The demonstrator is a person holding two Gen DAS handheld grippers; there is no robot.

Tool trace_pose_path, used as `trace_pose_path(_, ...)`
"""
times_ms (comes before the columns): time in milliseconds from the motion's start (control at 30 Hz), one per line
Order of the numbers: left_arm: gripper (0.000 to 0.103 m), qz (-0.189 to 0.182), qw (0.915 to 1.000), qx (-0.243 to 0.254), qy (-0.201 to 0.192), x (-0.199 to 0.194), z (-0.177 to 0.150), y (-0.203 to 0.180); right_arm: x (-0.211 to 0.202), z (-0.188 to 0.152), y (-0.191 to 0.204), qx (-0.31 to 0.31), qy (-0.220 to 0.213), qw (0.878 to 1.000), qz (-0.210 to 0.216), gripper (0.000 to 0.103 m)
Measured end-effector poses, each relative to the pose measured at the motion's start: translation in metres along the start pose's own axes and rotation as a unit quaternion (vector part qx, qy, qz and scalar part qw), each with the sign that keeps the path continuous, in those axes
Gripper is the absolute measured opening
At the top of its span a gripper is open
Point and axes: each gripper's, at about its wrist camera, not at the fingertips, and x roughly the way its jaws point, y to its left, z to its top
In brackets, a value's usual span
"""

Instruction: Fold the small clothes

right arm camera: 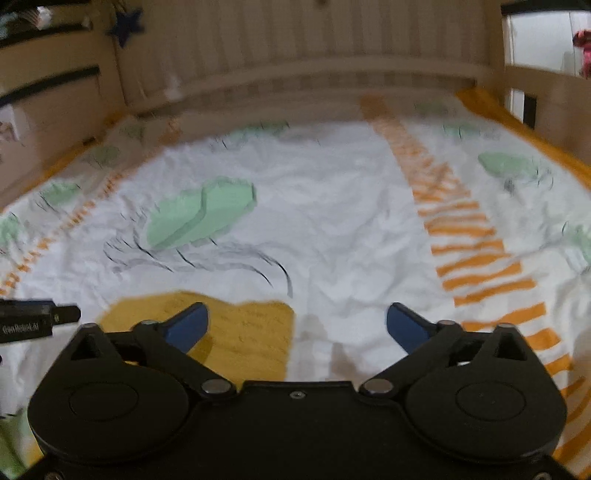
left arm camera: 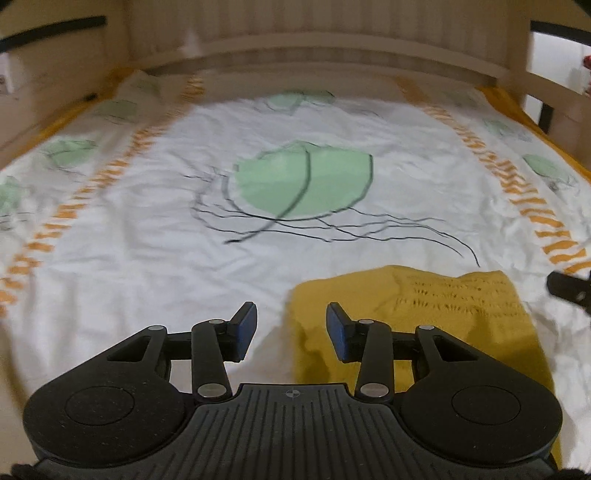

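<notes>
A small mustard-yellow knitted garment point(left arm camera: 424, 321) lies folded flat on the white bedspread. In the left wrist view it spreads below and to the right of my left gripper point(left arm camera: 291, 328), whose blue pads stand apart with nothing between them. The right wrist view shows the same garment point(right arm camera: 247, 332) at the lower left, under and behind the left blue finger point(right arm camera: 188, 325). My right gripper point(right arm camera: 295, 325) hangs above the bedspread with its jaws spread wide and nothing held. The tip of the other gripper shows at each view's edge point(left arm camera: 569, 290) point(right arm camera: 37, 319).
The bedspread point(left arm camera: 147, 266) is white with green leaf prints and orange striped bands point(right arm camera: 472, 240). A wooden slatted headboard point(left arm camera: 314, 33) and side rails point(right arm camera: 51, 110) enclose the bed at the back and sides.
</notes>
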Motion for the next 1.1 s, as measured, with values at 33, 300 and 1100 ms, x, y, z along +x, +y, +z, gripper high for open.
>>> trace_pose_path(33, 0.04, -0.004, 1.0, 0.001, -0.004, -0.008, 0.0, 0.002, -0.009, 0.002, 0.002, 0.004, -0.003, 1.0, 0.009, 0.103)
trace_pose_path(300, 0.04, -0.036, 0.9991, -0.02, -0.012, -0.073, -0.024, 0.013, -0.071, -0.019, 0.018, 0.027, 0.032, 0.999, 0.02, 0.102)
trace_pose_path(1100, 0.04, -0.019, 0.9976, -0.049, 0.044, -0.128, -0.1, -0.002, -0.154, -0.09, 0.052, -0.034, 0.028, 0.998, -0.045, 0.102)
